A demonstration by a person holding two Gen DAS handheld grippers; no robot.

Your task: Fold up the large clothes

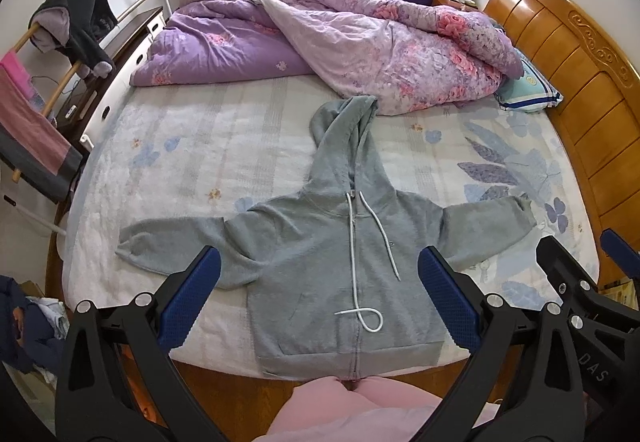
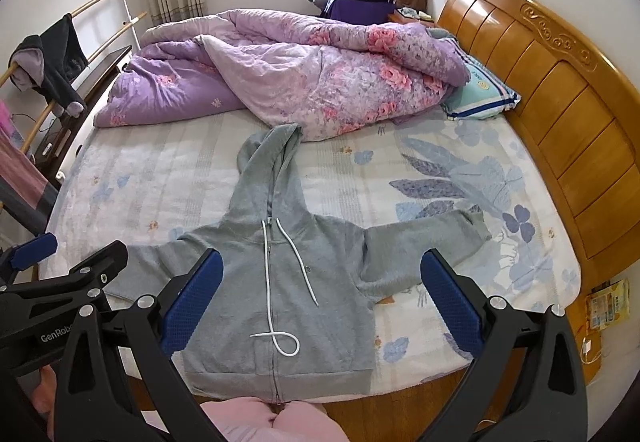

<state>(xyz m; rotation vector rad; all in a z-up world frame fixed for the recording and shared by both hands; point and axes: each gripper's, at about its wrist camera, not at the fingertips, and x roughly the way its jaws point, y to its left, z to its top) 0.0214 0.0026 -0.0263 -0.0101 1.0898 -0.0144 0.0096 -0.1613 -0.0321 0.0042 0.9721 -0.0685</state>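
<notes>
A grey zip hoodie (image 1: pixel 320 262) lies face up on the bed (image 1: pixel 180 161), spread flat with both sleeves out to the sides, its hood pointing toward a rumpled purple quilt (image 1: pixel 320 41) and its hem at the near mattress edge. A white drawstring (image 1: pixel 360 294) loops over the front. The left gripper (image 1: pixel 318 298) and right gripper (image 2: pixel 322 300) hover above it side by side, jaws spread wide, holding nothing. Pink-clad knees (image 2: pixel 272 418) press against the bed's edge.

left gripper (image 1: pixel 318 282): jaws wide apart, holding nothing, lower middle of frame | right gripper (image 2: pixel 320 284): jaws wide apart, holding nothing, lower middle | both side by side, level
</notes>
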